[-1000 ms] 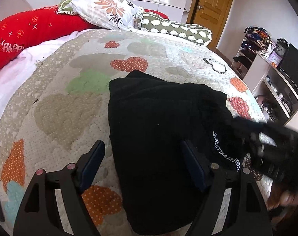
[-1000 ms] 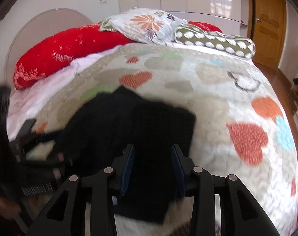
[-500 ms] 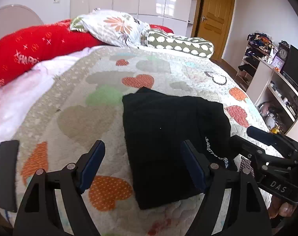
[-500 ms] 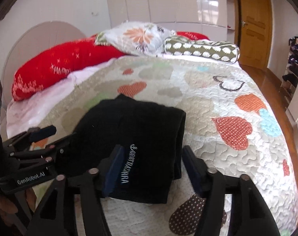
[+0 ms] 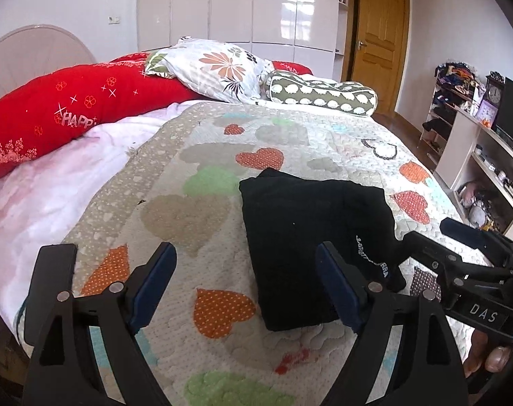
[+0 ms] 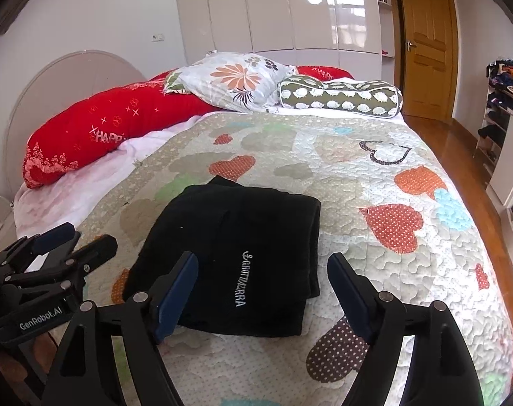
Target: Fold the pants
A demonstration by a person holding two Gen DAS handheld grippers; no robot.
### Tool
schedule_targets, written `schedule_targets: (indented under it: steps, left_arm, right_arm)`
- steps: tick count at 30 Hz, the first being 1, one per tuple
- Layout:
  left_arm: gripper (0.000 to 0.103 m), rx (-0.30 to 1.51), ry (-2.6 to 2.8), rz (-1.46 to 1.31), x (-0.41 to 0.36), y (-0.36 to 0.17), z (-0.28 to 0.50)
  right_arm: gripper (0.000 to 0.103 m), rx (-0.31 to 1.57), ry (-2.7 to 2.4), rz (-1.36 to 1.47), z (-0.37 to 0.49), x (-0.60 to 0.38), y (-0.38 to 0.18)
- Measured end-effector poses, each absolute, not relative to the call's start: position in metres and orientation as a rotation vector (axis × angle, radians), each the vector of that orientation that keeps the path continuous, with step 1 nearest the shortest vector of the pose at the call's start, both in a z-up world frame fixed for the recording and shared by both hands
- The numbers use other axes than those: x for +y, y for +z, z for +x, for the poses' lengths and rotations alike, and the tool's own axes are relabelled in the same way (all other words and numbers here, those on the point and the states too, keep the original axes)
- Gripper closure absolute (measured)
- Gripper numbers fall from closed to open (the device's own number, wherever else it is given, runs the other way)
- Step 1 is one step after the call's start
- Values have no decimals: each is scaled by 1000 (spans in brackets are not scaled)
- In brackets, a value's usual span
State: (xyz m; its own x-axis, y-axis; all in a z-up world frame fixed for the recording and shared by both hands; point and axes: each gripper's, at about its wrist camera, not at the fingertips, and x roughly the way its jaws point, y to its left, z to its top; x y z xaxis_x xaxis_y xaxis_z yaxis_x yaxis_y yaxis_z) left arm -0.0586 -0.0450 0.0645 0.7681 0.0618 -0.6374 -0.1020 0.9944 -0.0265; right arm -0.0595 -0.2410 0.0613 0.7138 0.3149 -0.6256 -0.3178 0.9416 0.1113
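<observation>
Right wrist view: pants [image 6: 236, 253] lie as a compact black rectangle on the quilt [image 6: 375, 176], near the foot of the bed, white lettering face up. Right tool [image 6: 263, 291] hovers wide above the near edge, gripping nothing. Left tool [image 5: 246, 280] is likewise wide and empty, off the pants' left side, over bare quilt.

Judgement: folding looks essentially done; what remains is a tidy-up and release.

- Check the right-hand edge (layers look slightly staggered there). If you square it, pinch all layers together, not just the top one.
- Press flat with a closed tool instead of dragging; knit fabric will likely creep and undo the stack.
- Lift both tools straight up when clearing, so no finger catches a fold.
- Keep the lower corner near the lettering aligned; it seems to overhang a little.
</observation>
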Motion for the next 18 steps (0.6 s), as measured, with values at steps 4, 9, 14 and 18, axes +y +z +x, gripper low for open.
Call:
schedule_targets:
  steps: [4, 9, 14, 18]
  left_arm:
    - [18, 675, 90, -56, -46, 69, -64]
    - [17, 660, 93, -58, -46, 72, -68]
    - [17, 655, 99, -59, -46, 72, -71]
    - [18, 654, 100, -51, -46, 73, -71]
  right_arm:
    - [21, 683, 346, -13, -63, -241, 66]
    - [21, 681, 339, -14, -66, -243, 67]
    - [21, 683, 339, -12, -68, -245, 67]
    - [21, 683, 338, -13, -68, -245, 66]
